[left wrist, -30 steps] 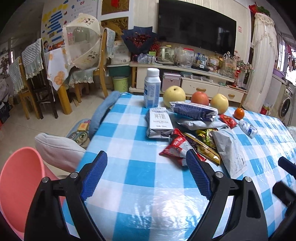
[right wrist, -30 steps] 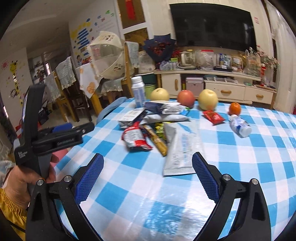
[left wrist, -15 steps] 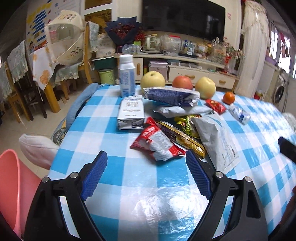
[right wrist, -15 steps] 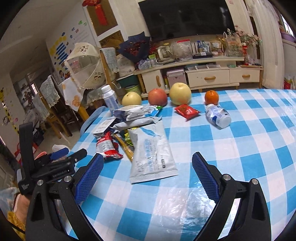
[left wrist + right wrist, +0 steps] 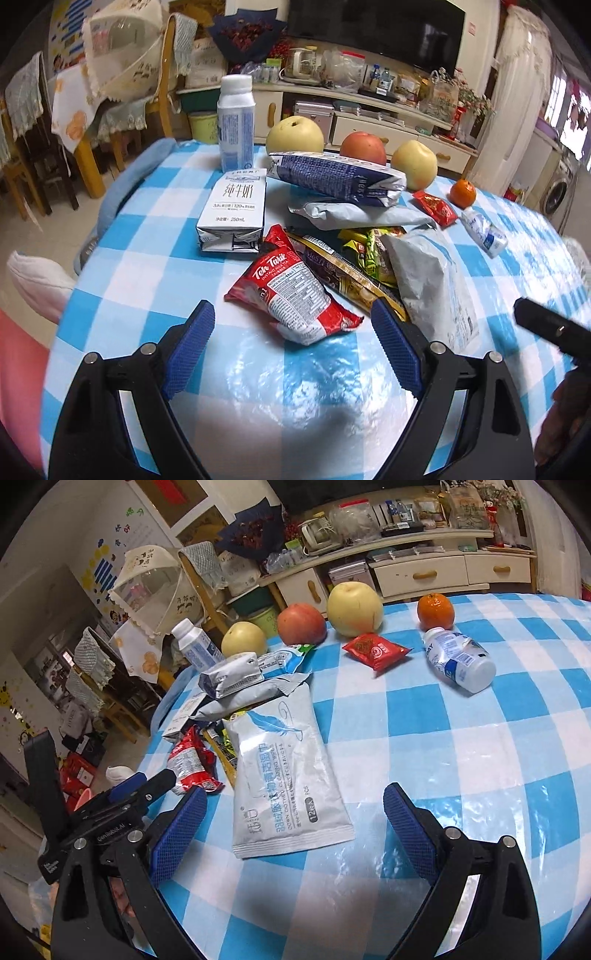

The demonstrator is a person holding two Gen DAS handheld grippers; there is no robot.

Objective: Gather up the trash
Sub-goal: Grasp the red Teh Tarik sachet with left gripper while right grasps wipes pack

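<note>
A living room lies behind the blue-checked counter (image 5: pixel 140 258). Both the left gripper (image 5: pixel 291 339) and the right gripper (image 5: pixel 291 830) hover spread and empty, the red tea packet (image 5: pixel 291 295) just ahead of the left, the white wipes pouch (image 5: pixel 284 775) ahead of the right. Judging by this, it is the approach step; next comes lowering onto a wrapper, though no bin is identifiable.

Bare checked tablecloth (image 5: pixel 480 760) lies clear ahead of the right gripper (image 5: pixel 291 830), while the left gripper (image 5: pixel 291 347) faces a red wrapper (image 5: pixel 291 295) and crowded packets (image 5: pixel 369 266).
</note>
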